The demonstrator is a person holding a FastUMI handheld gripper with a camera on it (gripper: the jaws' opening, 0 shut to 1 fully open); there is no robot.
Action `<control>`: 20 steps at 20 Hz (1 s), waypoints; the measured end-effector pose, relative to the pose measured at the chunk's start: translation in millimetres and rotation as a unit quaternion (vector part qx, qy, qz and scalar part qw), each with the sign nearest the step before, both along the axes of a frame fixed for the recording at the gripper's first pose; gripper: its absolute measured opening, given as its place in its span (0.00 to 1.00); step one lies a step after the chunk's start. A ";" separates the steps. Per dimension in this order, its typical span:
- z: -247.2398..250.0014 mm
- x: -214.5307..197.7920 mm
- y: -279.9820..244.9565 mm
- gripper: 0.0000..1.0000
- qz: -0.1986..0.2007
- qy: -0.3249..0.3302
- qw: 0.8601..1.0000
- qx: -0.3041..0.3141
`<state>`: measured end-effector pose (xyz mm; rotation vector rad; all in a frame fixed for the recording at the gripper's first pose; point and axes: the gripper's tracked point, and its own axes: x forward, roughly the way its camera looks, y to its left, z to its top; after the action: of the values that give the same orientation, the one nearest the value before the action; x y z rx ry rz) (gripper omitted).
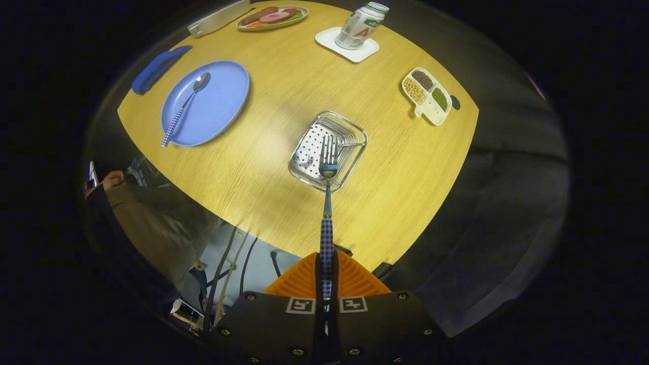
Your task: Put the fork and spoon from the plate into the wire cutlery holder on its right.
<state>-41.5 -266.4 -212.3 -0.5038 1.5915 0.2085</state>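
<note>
Now gripper clamps fork, tines over wire cutlery holder near rim.

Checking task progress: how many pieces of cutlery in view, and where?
2. The fork is clamped between the gripper fingers, its tines over the wire cutlery holder. The spoon lies on the blue plate, left of the holder.

dark gripper body, screws along it, two square markers.

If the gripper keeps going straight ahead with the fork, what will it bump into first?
Probably the wire cutlery holder: the gripper is shut on the fork, whose tines point into it. Depth is unclear.
</note>
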 end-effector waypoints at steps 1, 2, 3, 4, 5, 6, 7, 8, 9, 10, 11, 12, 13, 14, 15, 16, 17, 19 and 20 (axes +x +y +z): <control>-2.7 1.4 0.6 0.03 -0.006 0.006 1.000 0.005; -4.5 3.4 1.7 0.03 -0.009 0.012 1.000 0.010; -6.3 5.5 2.2 0.03 -0.009 0.018 1.000 0.012; -7.8 8.0 2.3 0.03 -0.009 0.023 1.000 0.012; -10.1 9.0 3.2 0.03 -0.010 0.028 0.999 0.012; -11.8 11.1 4.2 0.03 -0.011 0.035 0.999 0.014; -14.5 9.9 5.1 0.03 -0.014 0.044 0.999 0.015; -17.0 11.3 5.4 0.03 -0.019 0.049 0.998 0.015; -20.9 14.0 5.9 0.03 -0.020 0.053 0.998 0.015; -23.7 15.9 5.9 0.03 -0.022 0.058 0.998 0.016; -25.5 17.3 6.4 0.03 -0.025 0.062 0.998 0.017; -28.0 19.0 6.8 0.03 -0.026 0.067 0.997 0.018; -30.8 20.1 6.6 0.03 -0.027 0.072 0.997 0.019; -33.1 21.7 6.0 0.03 -0.026 0.078 0.996 0.020; -35.3 22.6 5.7 0.03 -0.029 0.083 0.996 0.020; -37.4 25.0 4.3 0.03 -0.031 0.087 0.996 0.018; -38.6 28.9 4.7 0.03 -0.032 0.086 0.996 0.020; -40.8 33.4 7.0 0.03 -0.032 0.088 0.995 0.024; -42.1 33.8 8.2 0.03 -0.033 0.094 0.995 0.026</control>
<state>-7.8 -258.2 -254.4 -0.3997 1.7787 0.2541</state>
